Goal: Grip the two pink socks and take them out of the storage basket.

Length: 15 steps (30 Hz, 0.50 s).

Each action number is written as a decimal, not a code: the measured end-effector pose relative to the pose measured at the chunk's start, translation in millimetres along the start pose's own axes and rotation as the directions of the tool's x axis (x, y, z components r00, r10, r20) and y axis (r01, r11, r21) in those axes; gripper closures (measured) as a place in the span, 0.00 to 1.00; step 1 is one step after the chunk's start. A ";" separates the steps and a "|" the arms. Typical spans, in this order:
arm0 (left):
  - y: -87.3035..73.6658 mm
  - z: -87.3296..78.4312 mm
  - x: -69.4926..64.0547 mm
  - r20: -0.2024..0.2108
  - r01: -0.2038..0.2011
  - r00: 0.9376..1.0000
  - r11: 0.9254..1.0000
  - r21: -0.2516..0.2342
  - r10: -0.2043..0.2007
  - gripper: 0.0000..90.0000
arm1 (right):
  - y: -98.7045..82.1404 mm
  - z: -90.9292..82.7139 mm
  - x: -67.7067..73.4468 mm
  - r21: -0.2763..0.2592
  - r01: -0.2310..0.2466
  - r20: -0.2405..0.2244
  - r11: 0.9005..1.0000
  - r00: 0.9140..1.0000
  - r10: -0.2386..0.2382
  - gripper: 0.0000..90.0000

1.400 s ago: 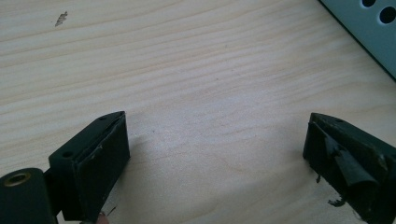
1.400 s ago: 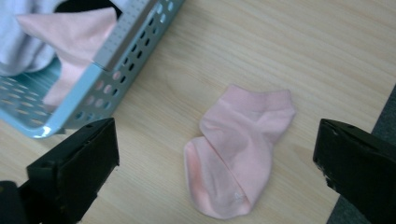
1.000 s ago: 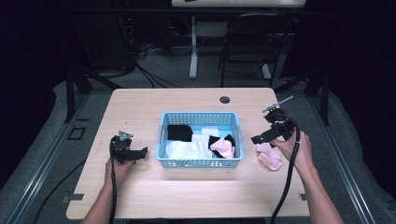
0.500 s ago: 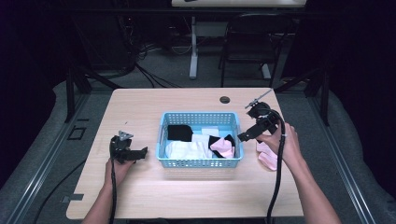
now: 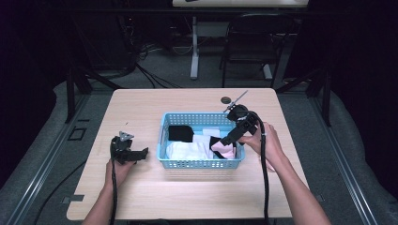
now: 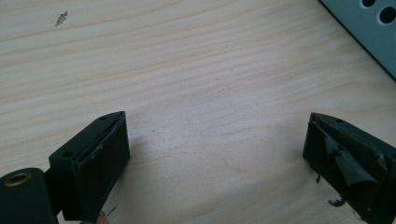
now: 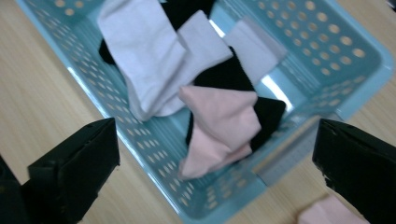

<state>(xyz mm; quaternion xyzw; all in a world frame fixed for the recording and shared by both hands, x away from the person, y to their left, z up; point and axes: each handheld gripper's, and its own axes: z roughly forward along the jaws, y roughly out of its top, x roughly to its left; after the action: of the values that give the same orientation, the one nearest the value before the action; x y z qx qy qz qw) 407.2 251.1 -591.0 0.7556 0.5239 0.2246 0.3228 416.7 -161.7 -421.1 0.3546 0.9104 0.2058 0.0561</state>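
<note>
Two grippers are in hand over the tabletop (image 5: 141, 187). The right gripper (image 5: 231, 139) hangs over the right end of the blue basket (image 5: 202, 163), tilted down into it, its jaws wide apart and holding nothing. In the right gripper view a folded pink sock (image 7: 219, 126) lies directly between and beyond those jaws, inside the basket, resting partly on a black sock (image 7: 233, 79). White socks (image 7: 149, 56) lie farther off, beyond the left jaw, overlapping more black cloth. Just inside the right jaw, at the bottom edge of that view, a second pink sock (image 7: 327, 212) lies on the tabletop outside the basket wall. In the high view the pink sock (image 5: 224, 149) sits right under the jaw tips, touching the white socks (image 5: 187, 149) beside it. The left gripper (image 5: 141, 153) rests low on the tabletop, well apart from the socks, its jaws pointing toward the basket's left wall. Its jaws stand wide apart too, with bare wood (image 6: 210, 116) between them and a corner of the basket (image 6: 369, 28) beyond the right jaw.
</note>
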 end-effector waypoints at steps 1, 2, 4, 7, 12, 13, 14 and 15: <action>0.0 0.0 0.0 0.000 0.000 1.000 1.000 0.000 0.000 0.08 | 1.2 2.9 1.4 -0.010 0.003 -0.006 1.000 1.000 -0.003 0.03; 0.0 0.0 -0.1 0.000 0.001 1.000 1.000 0.001 -0.001 0.08 | 2.8 5.9 2.1 -0.007 0.005 -0.008 1.000 1.000 -0.005 0.03; 0.0 0.0 0.0 0.000 0.000 1.000 1.000 0.001 0.000 0.08 | 5.3 13.6 2.8 0.004 0.003 -0.025 1.000 1.000 -0.003 0.04; 0.0 0.0 0.1 0.001 0.000 1.000 1.000 0.000 0.000 0.08 | 8.5 27.2 2.7 0.029 0.002 -0.035 1.000 0.999 -0.001 0.07; 0.0 0.1 0.0 0.001 0.001 1.000 1.000 0.000 -0.001 0.08 | 10.5 52.5 1.2 0.092 -0.005 -0.036 0.996 0.999 0.009 0.17; 0.0 0.0 0.0 0.001 0.000 1.000 1.000 0.001 0.000 0.08 | 10.7 56.9 -0.2 0.118 -0.006 -0.032 0.993 0.999 0.009 0.22; 0.0 0.0 0.1 0.001 -0.001 1.000 1.000 0.000 0.001 0.08 | 10.3 60.6 -0.4 0.128 -0.021 -0.027 0.992 0.999 0.025 0.25; 0.0 0.0 0.0 0.000 0.000 1.000 1.000 0.001 0.000 0.08 | 9.7 64.9 -0.9 0.137 -0.031 -0.019 0.990 0.999 0.034 0.25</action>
<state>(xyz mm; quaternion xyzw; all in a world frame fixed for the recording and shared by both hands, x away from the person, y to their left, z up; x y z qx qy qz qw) 407.2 251.1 -591.0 0.7558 0.5239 0.2242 0.3226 439.6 -134.2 -476.1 0.3700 0.9170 0.1476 0.0184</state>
